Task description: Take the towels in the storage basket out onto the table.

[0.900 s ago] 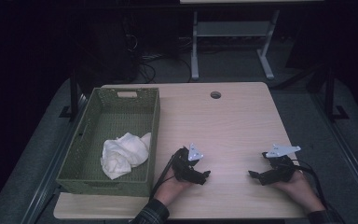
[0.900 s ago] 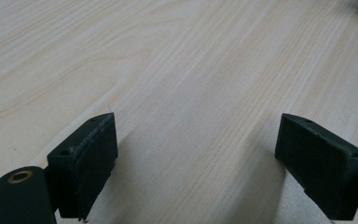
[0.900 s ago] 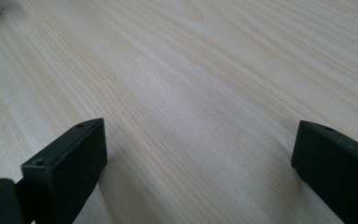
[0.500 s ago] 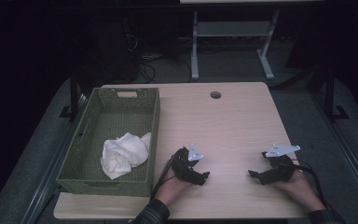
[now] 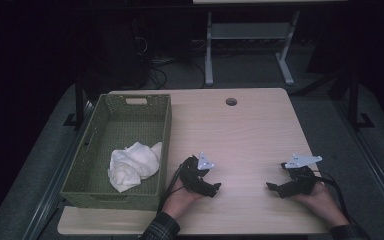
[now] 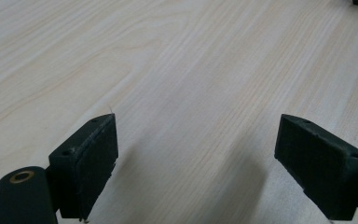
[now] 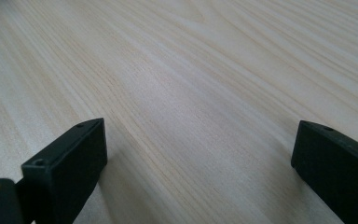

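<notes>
Left gripper (image 5: 214, 189), right gripper (image 5: 272, 187): jaws wide, over pale woodgrain table (image 5: 245, 135).

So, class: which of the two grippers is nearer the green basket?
The left gripper: it rests beside the basket, while the right gripper lies farther off.

Left gripper (image 5: 211, 189): low over the bare wood near your table's front edge, just right of the basket, jaws spread wide with only tabletop between them.
Right gripper (image 5: 275, 189): well apart from your left one, low over the front right of the table, jaws wide, nothing between them.
Nearest thing: your white cloth (image 5: 131, 165), crumpled in the green wicker basket's near end.
</notes>
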A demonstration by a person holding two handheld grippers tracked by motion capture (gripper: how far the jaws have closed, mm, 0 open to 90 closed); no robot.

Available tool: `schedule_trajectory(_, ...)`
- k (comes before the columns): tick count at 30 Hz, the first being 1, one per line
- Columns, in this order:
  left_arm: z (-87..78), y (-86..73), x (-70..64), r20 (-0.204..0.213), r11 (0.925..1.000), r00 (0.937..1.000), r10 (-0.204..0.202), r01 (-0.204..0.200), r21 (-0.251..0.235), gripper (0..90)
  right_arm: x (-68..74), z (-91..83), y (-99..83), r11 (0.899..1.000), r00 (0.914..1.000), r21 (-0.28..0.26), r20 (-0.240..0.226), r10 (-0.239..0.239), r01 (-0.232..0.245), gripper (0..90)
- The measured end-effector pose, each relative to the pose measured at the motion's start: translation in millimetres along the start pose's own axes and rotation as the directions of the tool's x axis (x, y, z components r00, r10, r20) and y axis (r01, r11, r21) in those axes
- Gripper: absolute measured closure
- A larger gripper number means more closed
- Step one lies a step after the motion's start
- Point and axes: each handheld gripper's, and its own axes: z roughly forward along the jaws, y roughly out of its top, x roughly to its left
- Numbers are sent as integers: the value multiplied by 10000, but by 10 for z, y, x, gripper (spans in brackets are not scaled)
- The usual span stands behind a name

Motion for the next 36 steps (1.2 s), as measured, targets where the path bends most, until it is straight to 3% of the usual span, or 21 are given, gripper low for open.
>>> schedule_trajectory(13,-148,13,18,-286,9998,9995,-109,104,-155,127,2,-2,-2,10000,10000,11,3,16,-16,30)
schedule_trajectory(16,-169,34,5,-280,9999,9996,-44,40,-125,127,2,-2,-1,10000,10000,8,3,17,-17,30)
schedule_trajectory(25,-247,68,13,-204,9988,9991,-372,365,-332,129,2,-2,-2,10000,10000,9,1,16,-16,31)
schedule_trajectory(36,-312,147,16,-101,9990,9995,-297,293,-334,129,3,-2,-1,10000,10000,11,4,19,-19,31)
